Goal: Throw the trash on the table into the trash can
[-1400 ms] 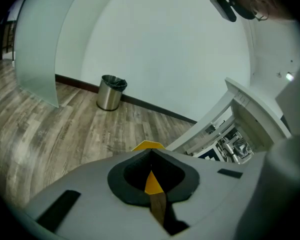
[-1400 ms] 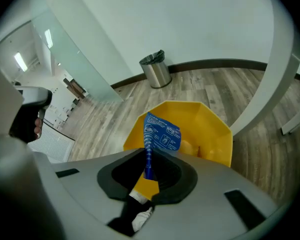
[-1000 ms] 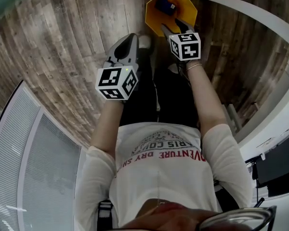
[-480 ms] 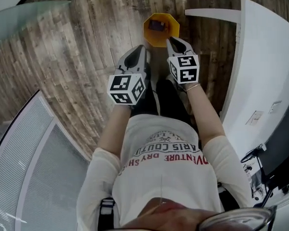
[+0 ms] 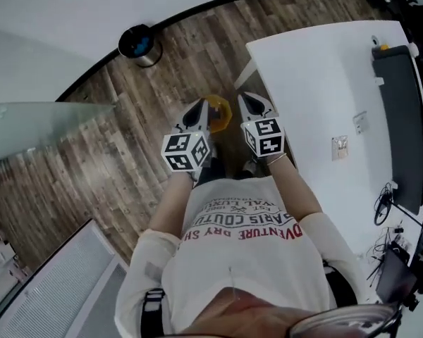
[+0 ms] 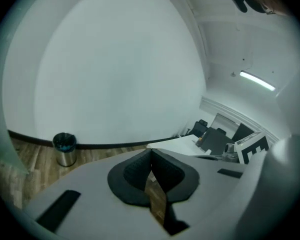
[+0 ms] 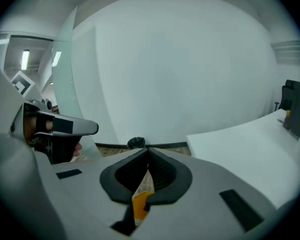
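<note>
Right claw [image 5: 249, 104] has just clenched, empty. Left claw [image 5: 197, 113] clenched, empty. Counter [image 5: 310, 76] lies beside the right claw, the nearer one. Yellow trash can [image 5: 221, 113] stands on the floor between both.

Orange trash can [image 5: 221, 112], white table [image 5: 317, 104] — brown wood-grain floor [image 5: 127, 143].

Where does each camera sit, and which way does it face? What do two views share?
Head view: on the person's head, facing steeply down at the orange trash can and white table; shirt, left gripper, right gripper show.
Left gripper view: on the left gripper, facing along its shut jaws to the steel bin.
Right gripper view: on the right gripper, along its jaws, just closed and empty; the left gripper shows at left.
Shared: both gripper views show the steel bin and white table.
</note>
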Demonstrator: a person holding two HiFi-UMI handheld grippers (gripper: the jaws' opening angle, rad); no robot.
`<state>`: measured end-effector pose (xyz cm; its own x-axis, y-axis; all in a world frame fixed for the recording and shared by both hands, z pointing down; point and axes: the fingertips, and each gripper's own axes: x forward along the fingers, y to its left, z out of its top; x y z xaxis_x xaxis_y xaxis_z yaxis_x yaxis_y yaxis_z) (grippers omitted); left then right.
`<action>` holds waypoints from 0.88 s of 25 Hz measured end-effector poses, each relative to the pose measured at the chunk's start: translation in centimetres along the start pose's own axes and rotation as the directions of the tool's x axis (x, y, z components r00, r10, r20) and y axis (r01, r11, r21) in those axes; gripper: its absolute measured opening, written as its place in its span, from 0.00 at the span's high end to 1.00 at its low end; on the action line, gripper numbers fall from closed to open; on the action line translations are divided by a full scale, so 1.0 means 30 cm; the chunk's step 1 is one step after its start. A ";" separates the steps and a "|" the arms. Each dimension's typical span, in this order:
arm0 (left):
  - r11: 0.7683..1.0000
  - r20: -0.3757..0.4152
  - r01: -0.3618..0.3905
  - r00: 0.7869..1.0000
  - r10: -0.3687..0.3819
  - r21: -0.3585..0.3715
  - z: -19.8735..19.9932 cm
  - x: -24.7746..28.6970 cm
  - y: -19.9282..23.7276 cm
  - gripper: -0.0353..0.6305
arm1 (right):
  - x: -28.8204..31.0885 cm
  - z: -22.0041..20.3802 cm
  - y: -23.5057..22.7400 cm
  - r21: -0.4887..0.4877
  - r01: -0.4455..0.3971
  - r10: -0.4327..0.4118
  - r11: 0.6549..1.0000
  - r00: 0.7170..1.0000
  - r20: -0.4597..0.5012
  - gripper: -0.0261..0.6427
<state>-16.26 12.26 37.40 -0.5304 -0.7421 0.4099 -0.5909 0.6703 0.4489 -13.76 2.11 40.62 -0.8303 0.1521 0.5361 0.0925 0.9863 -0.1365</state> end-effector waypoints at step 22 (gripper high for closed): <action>0.509 -0.310 0.821 0.570 -0.761 0.260 -0.242 0.112 -1.562 0.91 | -1.451 -0.303 -0.742 0.510 0.674 -0.820 0.534 0.559 0.120 0.92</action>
<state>14.06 -21.61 23.52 0.3358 -0.9317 0.1383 -0.8941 -0.2691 0.3579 25.31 -25.87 27.90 -0.6061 -0.7315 0.3123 -0.7907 0.5968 -0.1366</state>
